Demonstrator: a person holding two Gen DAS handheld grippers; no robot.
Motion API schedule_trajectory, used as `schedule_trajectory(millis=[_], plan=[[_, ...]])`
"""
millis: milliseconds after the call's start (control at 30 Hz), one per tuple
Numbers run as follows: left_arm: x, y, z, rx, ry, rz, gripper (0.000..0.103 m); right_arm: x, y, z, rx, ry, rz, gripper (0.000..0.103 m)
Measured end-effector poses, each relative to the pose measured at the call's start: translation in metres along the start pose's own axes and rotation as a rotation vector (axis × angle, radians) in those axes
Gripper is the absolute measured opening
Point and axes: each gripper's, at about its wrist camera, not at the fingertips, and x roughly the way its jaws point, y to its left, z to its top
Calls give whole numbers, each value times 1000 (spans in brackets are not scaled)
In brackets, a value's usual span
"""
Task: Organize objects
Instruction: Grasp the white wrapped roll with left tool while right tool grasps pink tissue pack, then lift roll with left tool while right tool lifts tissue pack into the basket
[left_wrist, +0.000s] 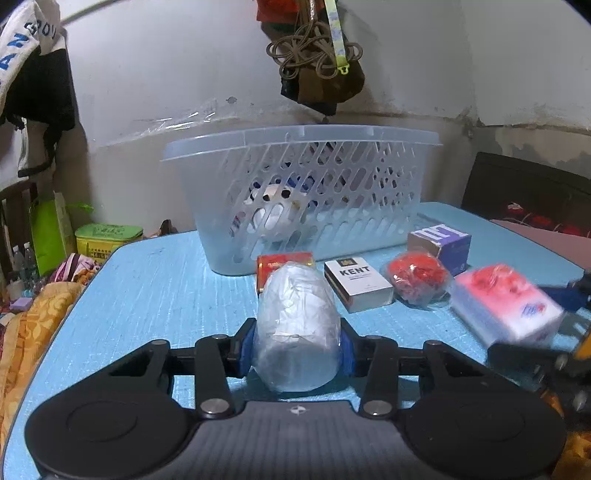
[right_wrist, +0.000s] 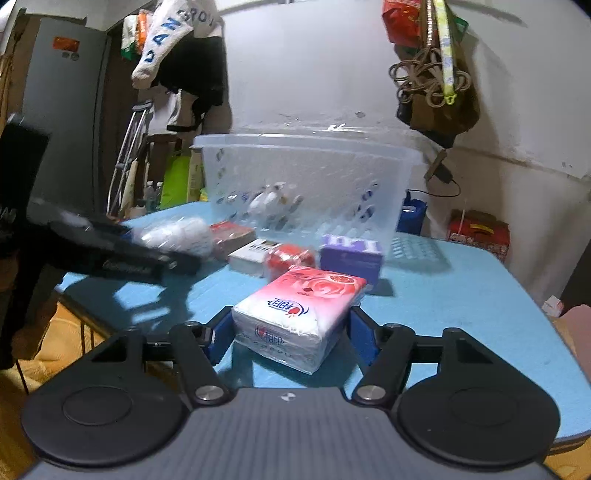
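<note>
Plastic-wrapped white roll (left_wrist: 297, 328) sits between the blue pads of the left gripper (left_wrist: 297, 341), both pads pressed on its sides, so this gripper is closed on it, low over the blue table (left_wrist: 155, 295). Pink tissue pack (right_wrist: 301, 315) w/ a rose print lies between the fingers of the right gripper (right_wrist: 295, 328); the left pad (right_wrist: 221, 332) is close to the pack, the right pad (right_wrist: 360, 332) also beside it, but I cannot tell if they really press it or are only around it.

Just behind the roll is a red box (left_wrist: 284, 263), partly hidden by it. Next to this, to the right, a white KENT box (left_wrist: 357, 286), then a red thing in clear wrap (left_wrist: 417, 277), then a purple box (left_wrist: 439, 242) behind. All these stand in a row in front of the pale perforated basket (left_wrist: 301, 192), which is near the wall. Inside the basket, thru the holes, some white & dark items show, not clear what. A brown bag w/ cords (left_wrist: 317, 55) hangs on the wall above the basket.
</note>
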Motion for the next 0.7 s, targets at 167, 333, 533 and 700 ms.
schedule_trajectory(millis=[167, 333, 533, 700], plan=[[-4, 0, 2, -2, -7, -18, 48, -6, -7, 11, 17, -34, -6, 68], [-12, -4, 10, -4, -35, -37, 48, -9, -4, 22, 10, -61, -8, 68], [-20, -9, 19, 3, -67, -50, 48, -10, -7, 31, 20, -75, -20, 68], [-30, -8, 29, 3, -117, -38, 48, -13, -15, 41, 59, -97, -43, 68]])
